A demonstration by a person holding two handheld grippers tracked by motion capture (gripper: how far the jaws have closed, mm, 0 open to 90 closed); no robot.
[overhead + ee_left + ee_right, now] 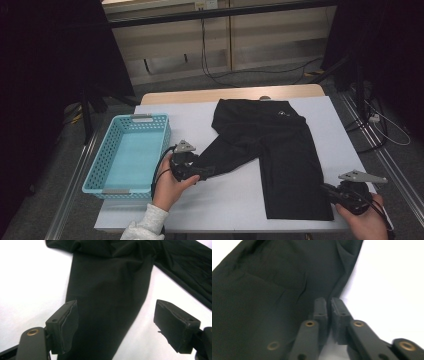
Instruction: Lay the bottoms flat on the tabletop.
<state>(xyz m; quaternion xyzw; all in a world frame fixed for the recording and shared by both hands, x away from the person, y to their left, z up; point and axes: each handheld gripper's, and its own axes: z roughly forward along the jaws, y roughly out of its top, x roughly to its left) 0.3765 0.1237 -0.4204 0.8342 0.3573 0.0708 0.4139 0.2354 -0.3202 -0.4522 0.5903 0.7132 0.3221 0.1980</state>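
Lying flat across the middle and right of the high view, a pair of black trousers (280, 150) covers much of the white table (230, 200). One leg runs straight down toward the lower right of the frame, and the other bends off toward the lower left, where its end meets the left gripper (200, 174).

The left gripper sits in the lower middle-left of that view, held in a hand (167, 189) with a pale sleeve (142, 227) coming up from the bottom edge. In the left gripper view its jaws stand wide apart, one at the lower left and one at the lower right of the frame, with the trouser leg running up between them. The pads are not pressing on the cloth; the right-hand one sits over bare white table.

The right gripper (327, 189) is in the lower right corner of the high view, just beside the outer edge of the straight leg near its hem. In the right gripper view its jaws are drawn almost together in the lower middle of the frame, at the border of the black cloth. I cannot tell whether the fabric edge is pinched between them.

A light blue basket (95, 170) stands on the left side of the table, just beside the left gripper.
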